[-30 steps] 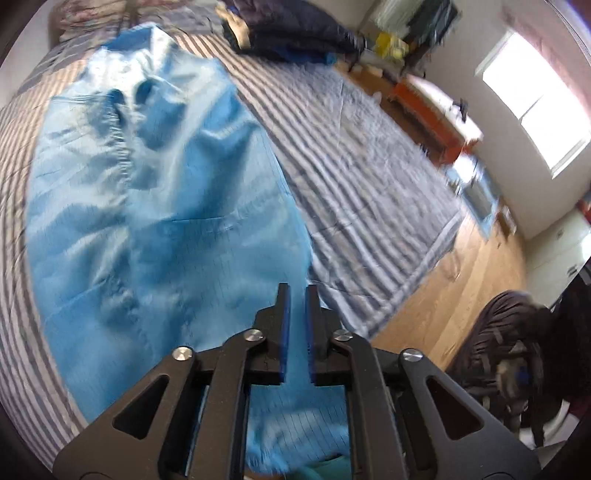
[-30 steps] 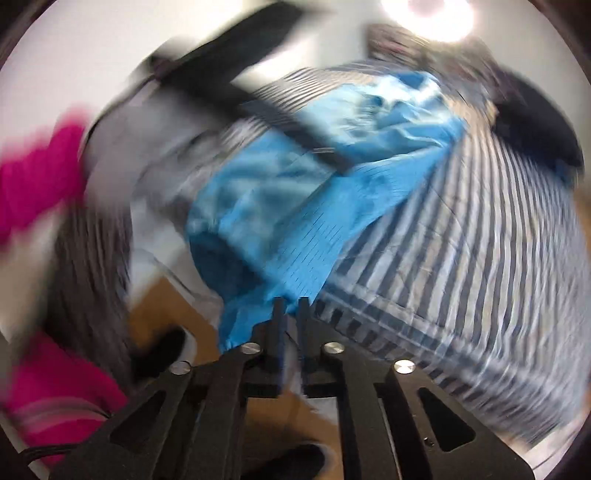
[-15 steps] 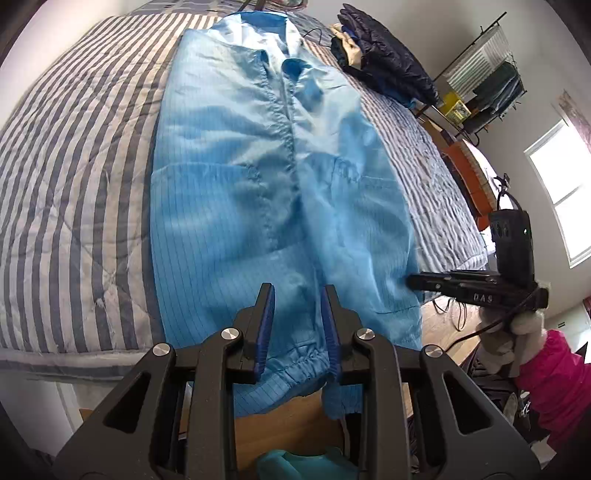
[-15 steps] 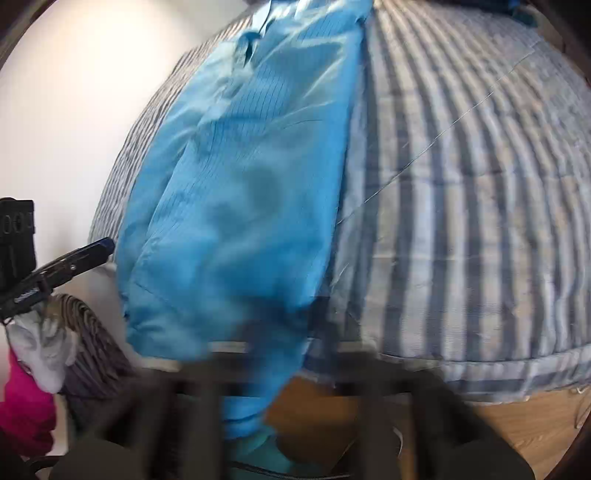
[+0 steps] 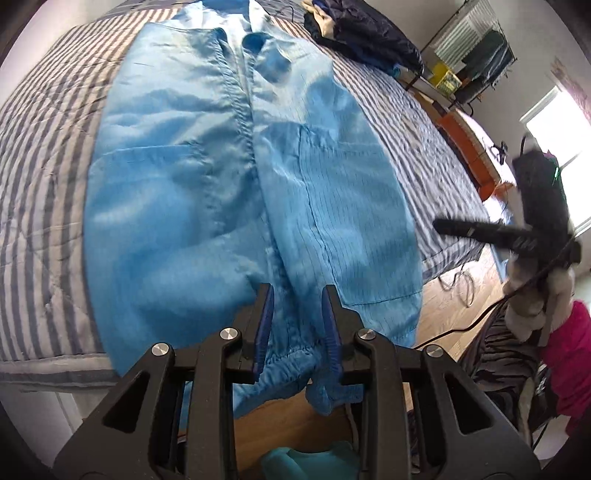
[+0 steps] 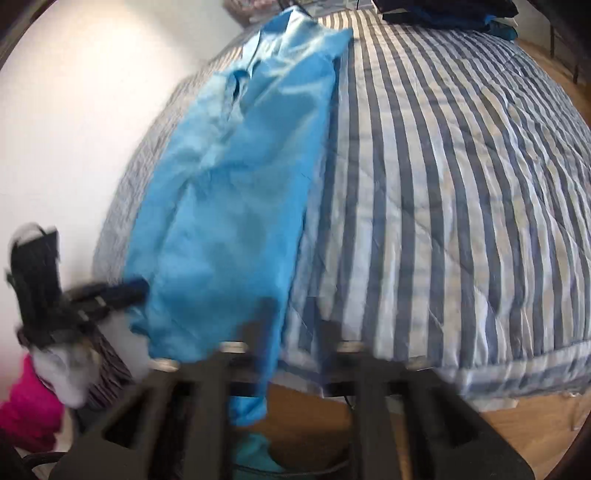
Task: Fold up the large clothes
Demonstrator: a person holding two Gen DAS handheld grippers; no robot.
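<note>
A large light-blue garment [image 5: 229, 177] lies spread lengthwise on the striped bed, its collar at the far end and its cuffs hanging over the near edge. My left gripper [image 5: 297, 291] is open just above the lower hem, with cloth showing between its jaws but not clamped. The right wrist view shows the garment [image 6: 236, 192] from its right side. My right gripper [image 6: 291, 332] is blurred, its jaws apart and empty, at the garment's near right corner. It also shows in the left wrist view [image 5: 480, 229] as a dark shape at the right.
The blue-and-white striped bedspread [image 6: 443, 184] covers the bed. Dark folded clothes [image 5: 365, 33] lie at the far end. Wooden floor [image 5: 454, 295] lies beyond the bed's edge, with a cable on it. A pink cloth [image 5: 569, 354] is at the right.
Both grippers went from shut to open over the last second. The garment now lies flat on the bed, released. The left gripper has moved closer to the hem.
</note>
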